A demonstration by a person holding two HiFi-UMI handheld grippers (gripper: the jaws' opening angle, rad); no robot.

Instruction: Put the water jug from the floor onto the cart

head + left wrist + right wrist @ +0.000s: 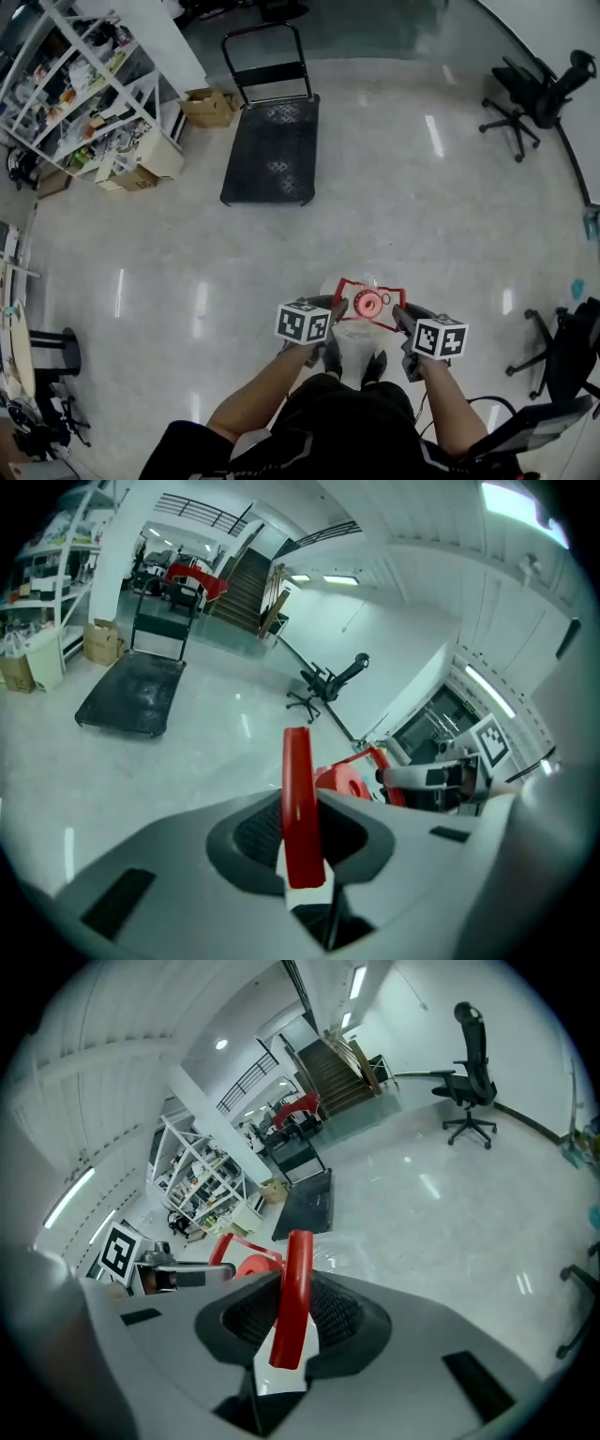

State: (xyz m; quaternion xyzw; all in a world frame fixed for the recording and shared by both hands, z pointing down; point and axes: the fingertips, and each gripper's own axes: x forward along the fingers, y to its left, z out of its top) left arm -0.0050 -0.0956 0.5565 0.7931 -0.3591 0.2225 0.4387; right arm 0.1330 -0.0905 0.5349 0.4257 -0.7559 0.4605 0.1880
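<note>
the head camera looks steeply down from above the person onto the floor (450,234), with the black cart (272,150) well ahead and the left gripper (336,314) and right gripper (401,319) low in the middle. the left gripper view sits just behind its own jaws, very near the red jug handle (300,808), and faces out across the room toward the cart, catching the right gripper at its right. the right gripper view mirrors it, catching the left gripper at its left; all three share the cart, the shelves (202,1180) and the handle.
</note>
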